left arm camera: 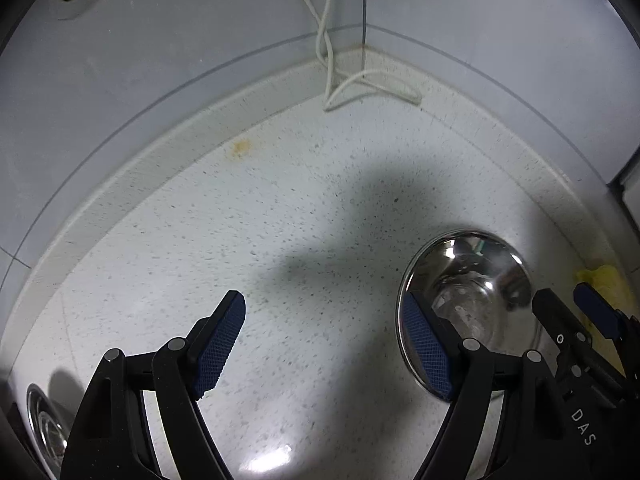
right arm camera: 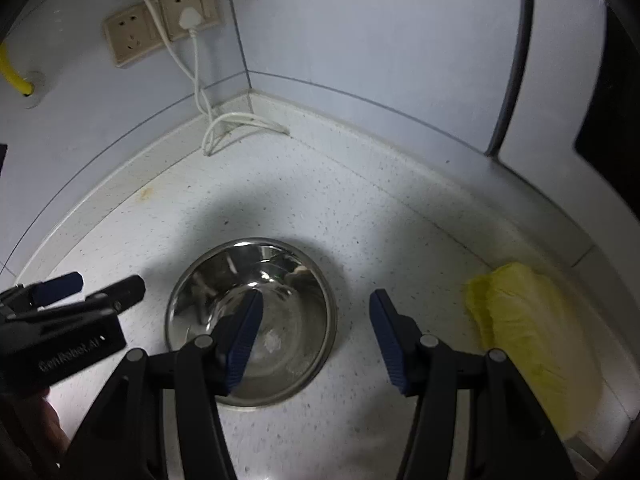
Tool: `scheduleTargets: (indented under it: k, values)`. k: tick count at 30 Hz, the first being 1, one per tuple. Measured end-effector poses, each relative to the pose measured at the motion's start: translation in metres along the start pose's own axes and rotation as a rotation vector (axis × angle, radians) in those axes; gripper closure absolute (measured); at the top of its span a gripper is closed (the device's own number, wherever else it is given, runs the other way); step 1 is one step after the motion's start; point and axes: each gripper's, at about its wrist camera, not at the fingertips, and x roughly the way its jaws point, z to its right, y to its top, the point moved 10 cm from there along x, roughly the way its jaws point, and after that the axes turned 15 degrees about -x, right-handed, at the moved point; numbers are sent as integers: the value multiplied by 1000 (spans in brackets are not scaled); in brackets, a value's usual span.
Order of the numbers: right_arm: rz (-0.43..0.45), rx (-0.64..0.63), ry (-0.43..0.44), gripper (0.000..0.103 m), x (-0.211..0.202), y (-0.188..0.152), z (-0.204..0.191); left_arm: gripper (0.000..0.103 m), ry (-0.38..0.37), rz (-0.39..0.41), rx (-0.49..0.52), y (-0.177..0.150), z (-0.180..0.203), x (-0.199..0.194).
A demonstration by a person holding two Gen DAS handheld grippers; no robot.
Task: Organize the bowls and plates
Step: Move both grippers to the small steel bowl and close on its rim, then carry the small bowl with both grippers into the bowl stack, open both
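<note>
Where the left wrist view ends at its bottom left corner, a second shiny metal dish [left arm camera: 46, 426] is cut off by the edge, so only a curved bit of its rim shows, and I cannot tell if it is a bowl or a plate. The right wrist view does not show it at all.

The steel bowl [right arm camera: 256, 320] sits upright on the speckled white counter [right arm camera: 360, 208]. Part of it is hidden behind a blue finger pad [right arm camera: 242, 344] of the right gripper [right arm camera: 316, 338]. That gripper is wide open and holds nothing; one finger is over the bowl and the other is past its rim, over the counter.

The left gripper [left arm camera: 324, 344] is wide open too and holds nothing. It is over bare counter, with the bowl [left arm camera: 476, 292] just behind its right finger.

Only the right wrist view shows the yellow cloth [right arm camera: 528, 336] well, lying near the bowl, by the wall. The left view shows just a small yellow scrap of it.

White cables [right arm camera: 224, 128] lie in the corner. Only the right view shows the wall sockets [right arm camera: 160, 20] fully, with a white plug [right arm camera: 189, 19] in one.
</note>
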Motion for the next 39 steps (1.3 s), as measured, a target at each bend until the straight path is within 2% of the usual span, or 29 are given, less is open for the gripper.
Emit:
scheduleTargets:
  k: [10, 13, 15, 16, 17, 18, 19, 23, 30, 34, 39]
  values:
    - [-64, 30, -7, 49, 34, -12, 3, 27, -21, -49, 8, -8, 19, 35]
    - [-85, 34, -12, 49, 40, -16, 2, 30, -25, -79, 5, -12, 21, 43]
    - [-104, 37, -2, 50, 45, -19, 0, 44, -47, -94, 3, -15, 24, 44]
    - [-107, 36, 8, 59, 46, -20, -2, 59, -50, -102, 12, -17, 27, 44]
    - [-95, 40, 40, 74, 45, -20, -6, 74, -70, -109, 26, -18, 32, 43]
    - [-96, 41, 68, 82, 45, -19, -12, 84, -91, -115, 47, -20, 39, 41]
    - [-103, 37, 74, 88, 45, -19, -16, 89, -66, -107, 84, -22, 45, 39]
    - [-108, 71, 113, 90, 45, -25, -16, 91, -58, -110, 78, -18, 45, 37]
    - [-99, 48, 116, 92, 31, -28, -19, 92, -61, -125, 79, -28, 37, 27]
    - [-77, 33, 125, 92, 12, -25, -29, 92, -71, -104, 68, -30, 25, 4]
    - [-33, -18, 157, 92, -28, -16, -69, 92, -64, -57, 31, -31, -16, -34]
